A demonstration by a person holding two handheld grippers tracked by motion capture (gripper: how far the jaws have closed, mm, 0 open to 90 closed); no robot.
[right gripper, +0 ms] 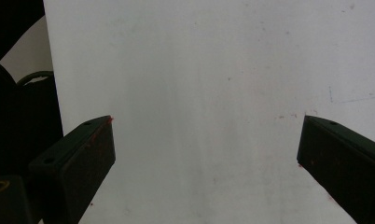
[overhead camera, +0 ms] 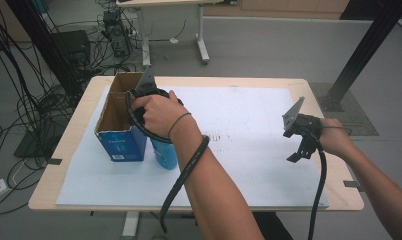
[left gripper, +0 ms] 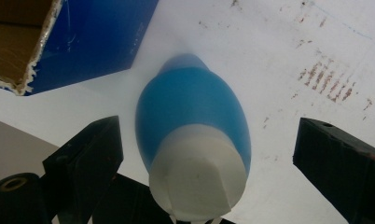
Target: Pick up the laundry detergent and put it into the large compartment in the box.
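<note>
A blue bottle [overhead camera: 165, 154] with a white cap [left gripper: 197, 184] stands on the white board [overhead camera: 249, 115], close beside an open blue cardboard box [overhead camera: 120, 142]. In the left gripper view the bottle [left gripper: 190, 107] is seen from above between the jaws of my left gripper [left gripper: 209, 128]. The jaws stand wide, and neither pad presses on the bottle. In the high view the person's left hand [overhead camera: 156, 112] covers the bottle's top. My right gripper [overhead camera: 300, 152] hovers open over bare white board at the right, with nothing between its jaws [right gripper: 206, 140].
The box's open top [overhead camera: 116, 107] shows brown cardboard inside. The board lies on a wooden table [overhead camera: 64, 150]. Cables [overhead camera: 29, 105] and a black stand crowd the floor at the left. A black post [overhead camera: 369, 45] rises at the back right.
</note>
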